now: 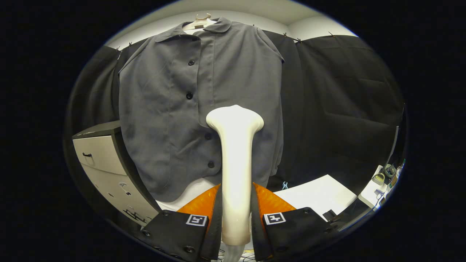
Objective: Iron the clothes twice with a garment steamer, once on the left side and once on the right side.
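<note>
The hand-held gripper (pixel 236 196) clamps the white garment steamer (pixel 235 163), its head at the hanging grey shirt (pixel 174 120).

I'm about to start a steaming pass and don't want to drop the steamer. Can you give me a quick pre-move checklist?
1. Grip: gripper jaws closed on the steamer handle from both sides: ok.
2. Steamer head up, toward the shirt: ok.
3. Shirt on its hanger, front facing: ok.
4. Head touching the fabric: cannot tell.
5. Steam coming out: cannot tell.
6. Cabinet beside the shirt, off the head's path: ok.
</note>
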Demonstrator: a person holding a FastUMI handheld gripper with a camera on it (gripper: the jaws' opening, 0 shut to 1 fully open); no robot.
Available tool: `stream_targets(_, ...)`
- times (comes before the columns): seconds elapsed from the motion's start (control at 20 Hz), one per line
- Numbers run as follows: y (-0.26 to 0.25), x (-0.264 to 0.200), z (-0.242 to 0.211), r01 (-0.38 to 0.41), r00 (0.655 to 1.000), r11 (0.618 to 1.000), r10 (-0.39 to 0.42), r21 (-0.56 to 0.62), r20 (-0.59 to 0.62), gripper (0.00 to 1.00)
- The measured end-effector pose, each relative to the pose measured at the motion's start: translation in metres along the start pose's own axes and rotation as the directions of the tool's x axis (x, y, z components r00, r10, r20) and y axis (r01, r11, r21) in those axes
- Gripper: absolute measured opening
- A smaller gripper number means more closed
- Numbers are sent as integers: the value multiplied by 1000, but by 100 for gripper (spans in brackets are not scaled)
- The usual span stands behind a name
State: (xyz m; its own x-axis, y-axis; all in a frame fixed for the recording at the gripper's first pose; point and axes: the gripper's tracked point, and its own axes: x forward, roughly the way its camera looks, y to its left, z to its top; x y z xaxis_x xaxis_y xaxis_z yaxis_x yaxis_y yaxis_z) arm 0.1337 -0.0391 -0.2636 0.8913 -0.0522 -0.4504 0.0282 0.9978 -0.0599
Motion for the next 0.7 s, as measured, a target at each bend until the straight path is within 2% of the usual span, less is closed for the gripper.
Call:
stream_targets(0.45, -4, -1, -24, 22, 999, 1000, -21, 21, -42, 43)
stream_targets(0.7, -3, -18, -28, 34, 998, 999, -33, 31, -45, 43)
